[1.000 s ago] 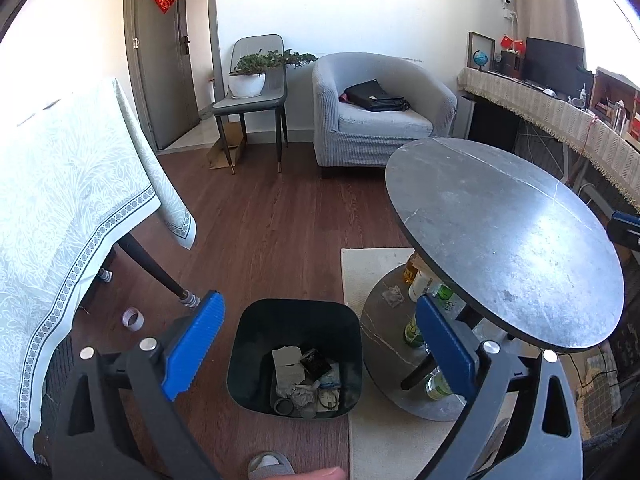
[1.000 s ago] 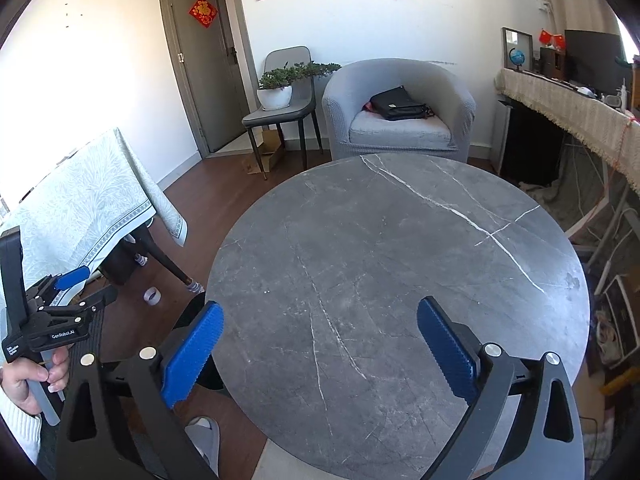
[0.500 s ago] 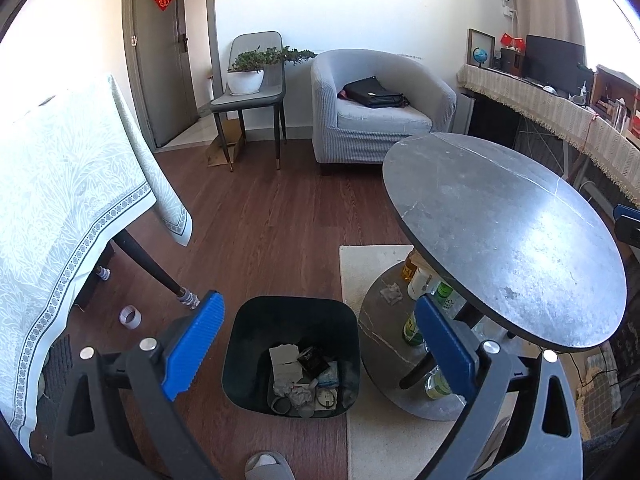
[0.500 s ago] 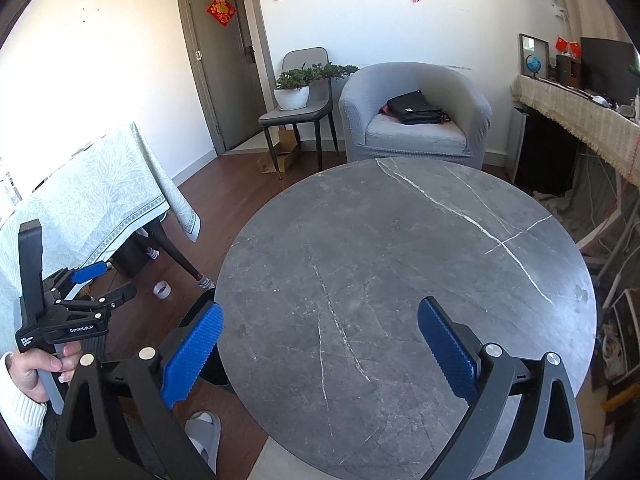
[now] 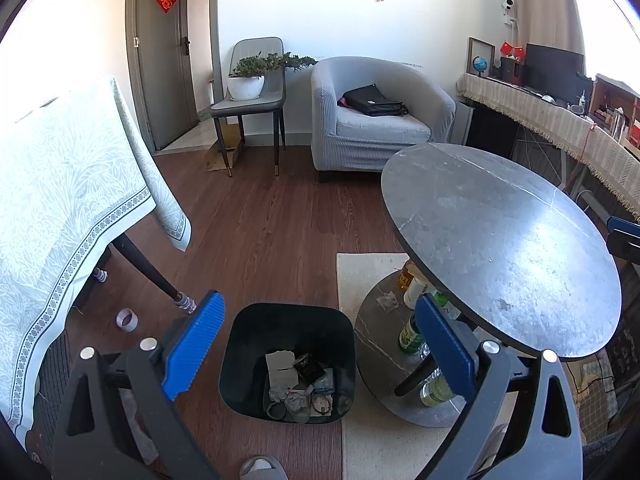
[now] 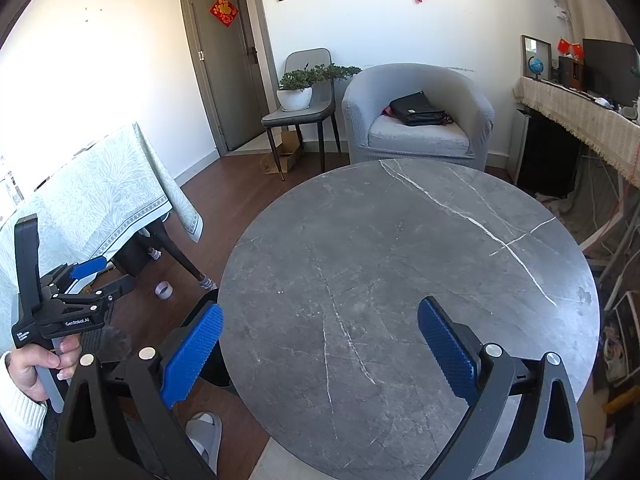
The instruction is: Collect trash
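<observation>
A black trash bin (image 5: pixel 240 360) stands on the wood floor beside the round table, with crumpled paper, wrappers and other trash (image 5: pixel 298 384) lying in it. My left gripper (image 5: pixel 320 344) hovers open above the bin, nothing between its blue pads. In the right wrist view my right gripper (image 6: pixel 320 352) is open over the bare grey marble tabletop (image 6: pixel 400 264), holding nothing. The left gripper (image 6: pixel 86 276), held by a hand in a white sleeve (image 6: pixel 36 364), shows at the left of that view. Only a dark sliver of the bin (image 6: pixel 200 308) shows past the table edge.
The table's lower shelf (image 5: pixel 372 344) holds bottles and a crumpled scrap (image 5: pixel 387 301). A tape roll (image 5: pixel 127 319) lies on the floor near a table with a green cloth (image 5: pixel 60 208). A grey armchair (image 5: pixel 376 120), a chair with a plant (image 5: pixel 252 92) and a sideboard (image 5: pixel 560 128) stand further back.
Both grippers have drawn back and up slightly, so the bin and the table look a little farther away. Both stay open and hold nothing.
</observation>
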A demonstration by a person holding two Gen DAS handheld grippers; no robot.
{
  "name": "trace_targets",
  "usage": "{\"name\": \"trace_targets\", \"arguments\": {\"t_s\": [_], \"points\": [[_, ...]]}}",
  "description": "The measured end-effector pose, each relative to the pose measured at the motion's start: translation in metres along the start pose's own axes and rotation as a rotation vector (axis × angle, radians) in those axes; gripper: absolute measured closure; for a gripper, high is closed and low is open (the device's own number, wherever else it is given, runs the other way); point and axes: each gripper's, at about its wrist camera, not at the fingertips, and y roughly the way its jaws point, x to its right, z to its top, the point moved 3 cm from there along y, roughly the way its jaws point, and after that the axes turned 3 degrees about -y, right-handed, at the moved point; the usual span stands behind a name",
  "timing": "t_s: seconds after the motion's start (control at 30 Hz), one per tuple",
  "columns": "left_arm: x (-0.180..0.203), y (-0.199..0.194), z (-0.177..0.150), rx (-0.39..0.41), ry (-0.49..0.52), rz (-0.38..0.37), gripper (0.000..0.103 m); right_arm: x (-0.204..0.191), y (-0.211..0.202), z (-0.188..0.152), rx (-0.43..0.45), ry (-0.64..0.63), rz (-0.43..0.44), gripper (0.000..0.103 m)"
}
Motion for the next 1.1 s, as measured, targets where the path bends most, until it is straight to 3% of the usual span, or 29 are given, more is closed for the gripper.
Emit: {"name": "trace_targets", "arguments": {"t_s": [1.1], "points": [[0.0067, -0.0022, 0.0010, 0.004, 0.018, -0.024, 0.005, -0.0013, 0.0004, -0.0001, -0.001, 0.001, -0.001, 0.004]]}}
